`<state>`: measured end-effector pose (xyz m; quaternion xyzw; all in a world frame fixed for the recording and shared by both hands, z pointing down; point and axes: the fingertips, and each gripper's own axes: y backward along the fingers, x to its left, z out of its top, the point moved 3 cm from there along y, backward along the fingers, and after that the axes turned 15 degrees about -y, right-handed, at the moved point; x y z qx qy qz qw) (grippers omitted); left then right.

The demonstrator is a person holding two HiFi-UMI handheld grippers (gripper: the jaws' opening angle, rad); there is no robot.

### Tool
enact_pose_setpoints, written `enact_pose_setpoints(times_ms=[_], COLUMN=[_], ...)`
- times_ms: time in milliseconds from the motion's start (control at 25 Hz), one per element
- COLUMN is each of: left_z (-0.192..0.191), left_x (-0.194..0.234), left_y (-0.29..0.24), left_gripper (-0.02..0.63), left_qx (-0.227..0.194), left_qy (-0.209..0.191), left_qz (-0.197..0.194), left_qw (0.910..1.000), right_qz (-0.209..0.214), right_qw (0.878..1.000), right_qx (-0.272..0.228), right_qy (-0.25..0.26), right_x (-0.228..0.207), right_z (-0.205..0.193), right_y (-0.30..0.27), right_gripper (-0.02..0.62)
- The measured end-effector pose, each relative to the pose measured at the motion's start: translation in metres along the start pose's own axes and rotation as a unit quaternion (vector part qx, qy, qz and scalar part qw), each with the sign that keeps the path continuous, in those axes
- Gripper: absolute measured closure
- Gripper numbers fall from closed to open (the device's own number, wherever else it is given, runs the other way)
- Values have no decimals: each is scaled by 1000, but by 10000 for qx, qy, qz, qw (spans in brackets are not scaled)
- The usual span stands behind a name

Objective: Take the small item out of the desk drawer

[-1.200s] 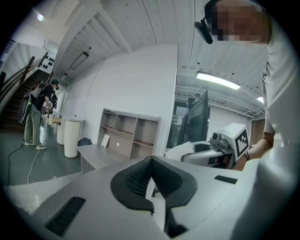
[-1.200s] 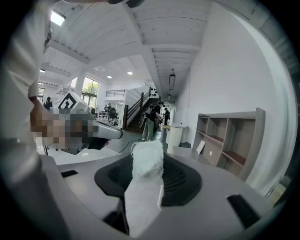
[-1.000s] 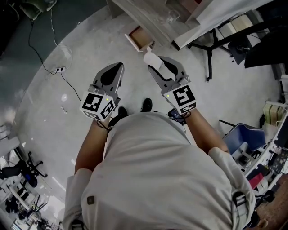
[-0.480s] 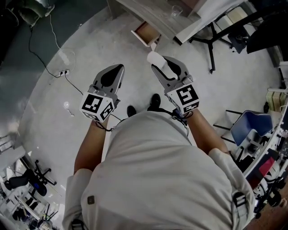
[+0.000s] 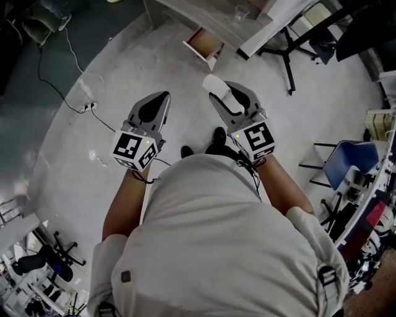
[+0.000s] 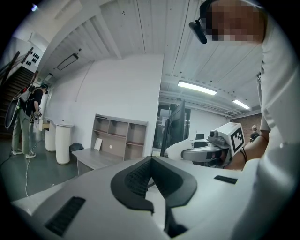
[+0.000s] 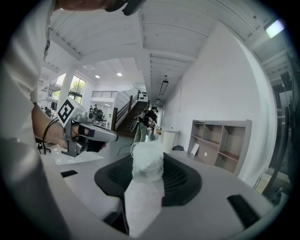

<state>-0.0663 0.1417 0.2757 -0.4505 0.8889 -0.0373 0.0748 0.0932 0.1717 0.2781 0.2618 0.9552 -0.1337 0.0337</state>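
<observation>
While both tools point forward over the pale grey concrete floor (image 5: 185,105), the right gripper (image 5: 228,91) pinches a small white wad of soft, crinkled tissue-like material (image 5: 215,84) between its 2 jaws. In the right gripper view the wad stands upright between the black ribbed pads (image 7: 180,180), its rounded top poking past the jaw tips.

The left gripper (image 5: 162,98) has its jaws pressed together at the tips with nothing between them. The left gripper view shows its 2 black pads (image 6: 136,178) meeting in a point.

The grippers sit side by side without touching. Each carries a white cube with black square markers, the left cube (image 5: 133,148) and the right cube (image 5: 257,137) lying nearest the person's wrists.

Ahead of them, well apart from the wad, a small brown wooden drawer (image 5: 205,43) hangs open from the front of a light grey desk (image 5: 204,17). A clear drinking glass (image 5: 240,12) stands on the desk top. A blue plastic chair (image 5: 346,167) sits at the far right.
</observation>
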Motion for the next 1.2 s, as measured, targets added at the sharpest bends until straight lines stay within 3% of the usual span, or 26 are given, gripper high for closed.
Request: enact_pose_setpoints(times_ms=[520, 1200], left_z=[-2, -3], left_x=[-5, -15], left_y=[28, 25], left_gripper=[594, 594], left_qx=[-125, -180], left_qy=[8, -23], left_qz=[-103, -275], left_qw=[9999, 9995], right_qz=[-267, -447], right_qw=[9992, 9983], right_qx=[-252, -329], right_qy=[-148, -189], right_x=[31, 33], right_z=[-11, -10], right_y=[21, 34], right_gripper=[426, 426])
